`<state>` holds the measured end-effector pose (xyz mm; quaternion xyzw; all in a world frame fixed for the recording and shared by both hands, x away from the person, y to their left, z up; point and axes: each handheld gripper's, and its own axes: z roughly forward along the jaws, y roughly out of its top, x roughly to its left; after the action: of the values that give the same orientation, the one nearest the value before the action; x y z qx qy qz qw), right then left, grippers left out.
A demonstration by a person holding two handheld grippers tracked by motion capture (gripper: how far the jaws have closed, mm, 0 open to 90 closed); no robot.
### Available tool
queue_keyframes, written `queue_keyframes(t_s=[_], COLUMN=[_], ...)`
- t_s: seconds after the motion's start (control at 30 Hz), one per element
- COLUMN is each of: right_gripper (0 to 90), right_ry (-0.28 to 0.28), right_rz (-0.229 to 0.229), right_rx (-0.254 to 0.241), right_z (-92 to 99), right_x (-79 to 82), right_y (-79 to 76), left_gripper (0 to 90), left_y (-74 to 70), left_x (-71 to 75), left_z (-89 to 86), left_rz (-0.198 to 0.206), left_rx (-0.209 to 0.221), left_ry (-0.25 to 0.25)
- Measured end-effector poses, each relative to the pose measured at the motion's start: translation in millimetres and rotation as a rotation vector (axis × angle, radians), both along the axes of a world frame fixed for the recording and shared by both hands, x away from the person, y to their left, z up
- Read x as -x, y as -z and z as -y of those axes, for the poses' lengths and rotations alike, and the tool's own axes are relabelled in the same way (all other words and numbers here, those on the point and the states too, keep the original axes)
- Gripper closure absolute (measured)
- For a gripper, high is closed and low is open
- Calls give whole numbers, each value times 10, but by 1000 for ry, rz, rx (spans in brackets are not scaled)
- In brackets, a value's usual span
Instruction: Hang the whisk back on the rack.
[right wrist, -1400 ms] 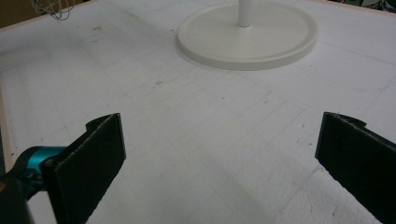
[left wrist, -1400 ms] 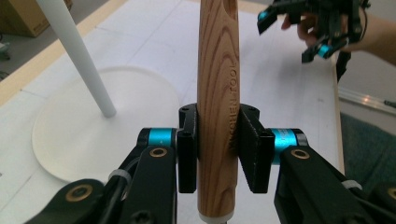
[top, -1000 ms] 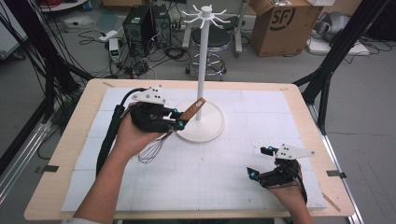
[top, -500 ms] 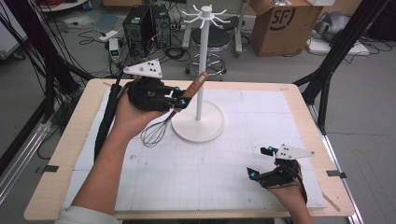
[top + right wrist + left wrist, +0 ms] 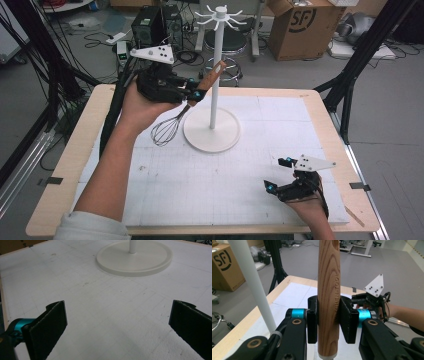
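Two tongs are working: the left tongs [image 5: 199, 94] are pinching the whisk [image 5: 187, 111] by its stiff wooden handle, light wire head dangling beside the rack pole [image 5: 216, 70], while the right tongs [image 5: 278, 174] are resting spread over the surface [image 5: 200, 190].

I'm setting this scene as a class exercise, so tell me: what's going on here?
A person's left hand-held gripper is shut on the wooden handle of a whisk, holding it tilted in the air beside the pole of a white hook stand. The right hand-held gripper rests open and empty near the table's front edge.
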<state>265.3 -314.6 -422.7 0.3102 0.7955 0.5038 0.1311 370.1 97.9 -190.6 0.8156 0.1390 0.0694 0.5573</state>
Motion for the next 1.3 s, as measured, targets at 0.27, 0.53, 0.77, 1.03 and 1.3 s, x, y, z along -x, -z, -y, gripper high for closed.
queue_keyframes(t_s=[0.27,0.53,0.77,1.03,1.3], right_gripper=[4,4,4,4,4], right_ry=[2,3,1,-3,1], right_rz=[-6,-16,-17,-14,-20], right_rx=[7,12,12,15,12], right_z=[0,1,0,-6,8], right_x=[-15,-20,-6,-19,-17], right_y=[22,43,39,51,50], left_gripper=[708,708,708,708,707], left_y=[-153,-298,-368,-417,-455], left_x=[-71,-134,-176,-234,-289], left_z=[26,18,-36,-14,-37], left_rz=[11,26,26,28,39], left_rx=[19,49,83,82,64], left_ry=[4,9,-13,-51,-85])
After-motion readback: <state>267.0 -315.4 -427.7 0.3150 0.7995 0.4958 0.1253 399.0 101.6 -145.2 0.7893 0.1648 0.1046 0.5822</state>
